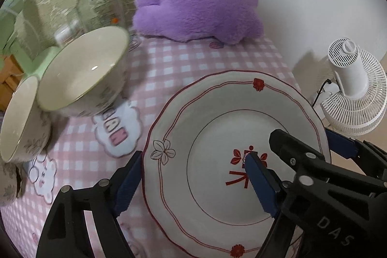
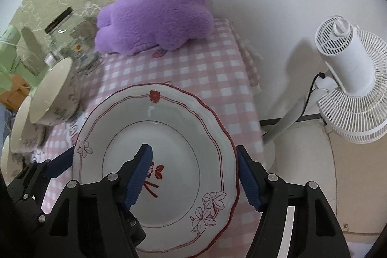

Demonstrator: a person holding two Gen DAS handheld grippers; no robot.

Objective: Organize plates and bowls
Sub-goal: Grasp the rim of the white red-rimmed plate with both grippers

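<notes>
A white plate (image 1: 205, 113) (image 2: 169, 117) with a red scalloped rim and flower prints lies on the pink checked tablecloth (image 1: 169, 59). My left gripper (image 1: 193, 185) stands open astride the plate's left rim, one blue pad outside it and the other over the red centre mark. My right gripper (image 2: 194, 180) is open astride the right rim in the same way; the left wrist view shows it too, at the plate's right rim (image 1: 302, 137). Neither pair of pads presses on the plate. To the left, a floral bowl (image 1: 82, 71) (image 2: 53, 93) leans on a second bowl (image 1: 17, 122).
A purple plush cushion (image 1: 198, 9) lies at the back of the table. A glass jar (image 1: 99, 1) with a black lid stands behind the bowls. A white fan (image 2: 350, 79) stands on the floor past the table's right edge. A third bowl (image 2: 7, 161) shows at far left.
</notes>
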